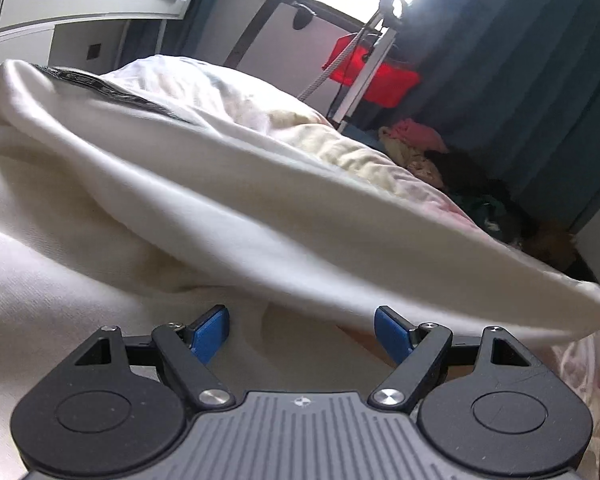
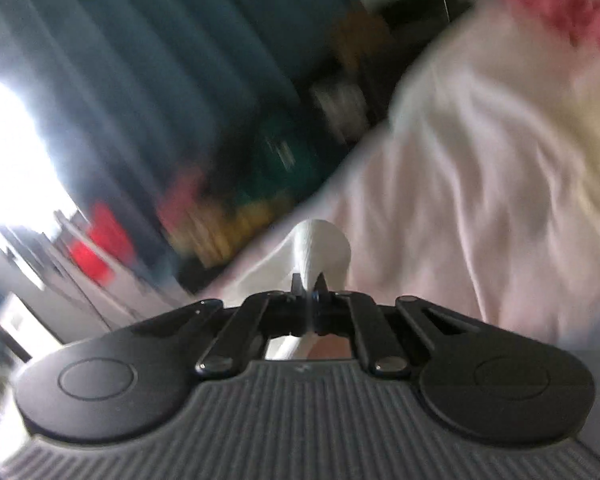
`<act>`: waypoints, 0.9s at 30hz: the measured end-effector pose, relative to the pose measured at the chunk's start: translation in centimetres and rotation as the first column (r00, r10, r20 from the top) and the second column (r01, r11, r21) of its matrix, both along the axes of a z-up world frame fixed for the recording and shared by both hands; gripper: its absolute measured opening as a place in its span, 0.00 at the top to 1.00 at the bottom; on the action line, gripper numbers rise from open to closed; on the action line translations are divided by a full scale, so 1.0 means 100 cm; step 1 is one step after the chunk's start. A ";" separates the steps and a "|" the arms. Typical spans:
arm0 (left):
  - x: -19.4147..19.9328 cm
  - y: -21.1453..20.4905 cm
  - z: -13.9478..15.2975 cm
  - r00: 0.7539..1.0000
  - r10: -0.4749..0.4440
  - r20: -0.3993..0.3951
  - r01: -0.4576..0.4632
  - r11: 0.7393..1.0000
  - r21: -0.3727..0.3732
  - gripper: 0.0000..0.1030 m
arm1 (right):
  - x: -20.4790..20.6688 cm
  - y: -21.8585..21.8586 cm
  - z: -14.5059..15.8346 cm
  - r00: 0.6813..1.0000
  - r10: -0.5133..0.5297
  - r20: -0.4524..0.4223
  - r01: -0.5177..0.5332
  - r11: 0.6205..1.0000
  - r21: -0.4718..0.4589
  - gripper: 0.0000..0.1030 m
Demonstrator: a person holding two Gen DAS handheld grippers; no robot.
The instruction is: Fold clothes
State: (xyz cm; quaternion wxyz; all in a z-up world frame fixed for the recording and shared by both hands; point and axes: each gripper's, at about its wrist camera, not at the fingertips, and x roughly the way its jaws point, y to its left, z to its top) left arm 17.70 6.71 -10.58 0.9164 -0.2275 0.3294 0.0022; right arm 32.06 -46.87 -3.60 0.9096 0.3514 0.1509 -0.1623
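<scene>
1. Left wrist view: my left gripper stands wide, its blue pads apart with nothing pinched between them, low over the white garment.
2. Just beyond, a fold of that garment stretches taut toward the right edge, a dark trim band on its far end.
3. Farther off lie a pile of clothes, a red bag and dark blue curtains.
4. Right wrist view, blurred: my right gripper is clamped on a pinch of white cloth, which bulges just past the tips.
5. Behind it lies pale pinkish bedding.
</scene>
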 end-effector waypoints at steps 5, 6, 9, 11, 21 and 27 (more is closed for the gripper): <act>-0.009 0.003 0.005 1.000 -0.018 0.004 0.019 1.000 -0.024 0.21 | -0.069 -0.015 -0.027 0.993 -0.113 -0.036 0.106 0.982 -0.155 0.94; -0.012 0.003 0.006 1.000 -0.025 0.008 0.025 0.999 -0.020 0.21 | -0.081 -0.019 -0.045 0.987 -0.135 -0.092 0.118 0.980 -0.162 0.94; -0.019 -0.001 0.010 0.999 -0.042 0.011 0.042 0.999 0.012 0.21 | -0.115 -0.034 -0.096 0.959 -0.176 -0.221 0.158 0.983 -0.097 0.94; -0.024 -0.002 0.013 0.999 -0.047 0.019 0.046 0.998 0.030 0.21 | -0.131 -0.041 -0.112 0.953 -0.182 -0.242 0.176 0.983 -0.050 0.94; -0.037 -0.015 0.031 0.996 -0.071 0.062 0.061 0.987 0.148 0.21 | -0.134 -0.029 -0.114 0.939 -0.150 -0.311 0.109 0.983 -0.146 0.90; -0.043 -0.023 0.035 0.993 -0.100 0.059 0.089 0.983 0.161 0.21 | -0.145 -0.003 -0.090 0.935 0.004 -0.354 -0.096 0.965 -0.245 0.52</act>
